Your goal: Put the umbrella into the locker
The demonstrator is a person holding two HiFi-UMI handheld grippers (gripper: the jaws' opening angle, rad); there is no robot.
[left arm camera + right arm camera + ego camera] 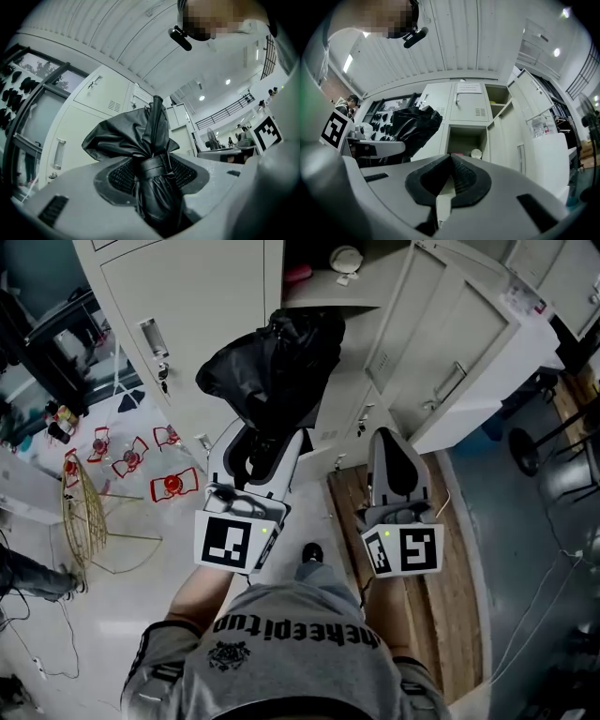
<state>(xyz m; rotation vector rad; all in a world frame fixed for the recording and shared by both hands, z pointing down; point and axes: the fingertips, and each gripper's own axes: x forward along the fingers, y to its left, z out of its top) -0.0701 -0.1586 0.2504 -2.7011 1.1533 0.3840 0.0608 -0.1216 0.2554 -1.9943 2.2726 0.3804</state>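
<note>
Left gripper grips the folded black cloth umbrella; right gripper is closed, empty. Next, push it into the open pale locker

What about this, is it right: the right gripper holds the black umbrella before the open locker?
Not quite: the left gripper holds the black umbrella before the open locker, as the left gripper view shows.

Held the left gripper out in front, jaws clamped on the strapped neck of the umbrella. Held the right gripper alongside, apart from it, jaws pressed together on nothing.
</note>
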